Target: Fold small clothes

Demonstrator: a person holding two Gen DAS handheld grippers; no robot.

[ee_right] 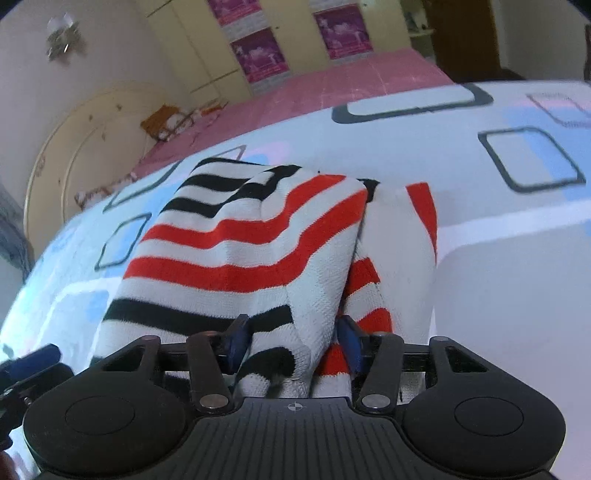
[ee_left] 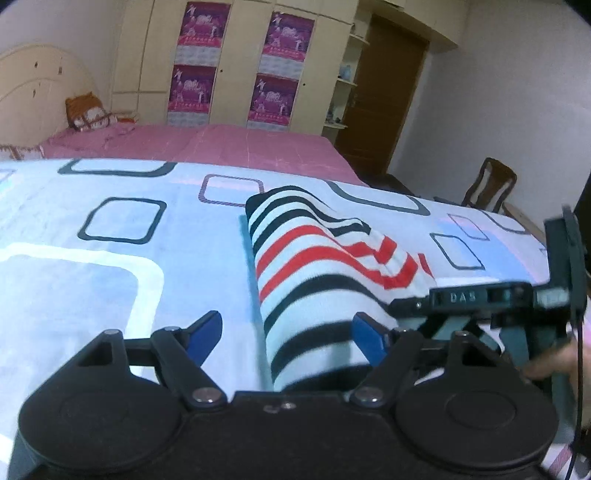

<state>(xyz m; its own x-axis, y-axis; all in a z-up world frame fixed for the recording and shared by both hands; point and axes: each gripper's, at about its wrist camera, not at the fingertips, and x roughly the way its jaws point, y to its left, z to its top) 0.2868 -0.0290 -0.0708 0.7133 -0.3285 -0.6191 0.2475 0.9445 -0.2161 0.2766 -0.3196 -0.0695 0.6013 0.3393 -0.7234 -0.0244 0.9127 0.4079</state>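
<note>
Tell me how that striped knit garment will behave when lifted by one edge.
The striped garment is probably floppy: it sags in soft folds over the bedsheet. It looks light for its size, being thin knit. Its ribbed texture should resist slipping where the right gripper pinches it.

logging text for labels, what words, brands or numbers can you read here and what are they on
"DAS" (middle letter unsure): raised letters on the black body of the right gripper, seen from the left wrist view.
Purple posters on the wardrobe doors: printing too small and blurred to read.
Striped garment and patterned sheet: no text.
</note>
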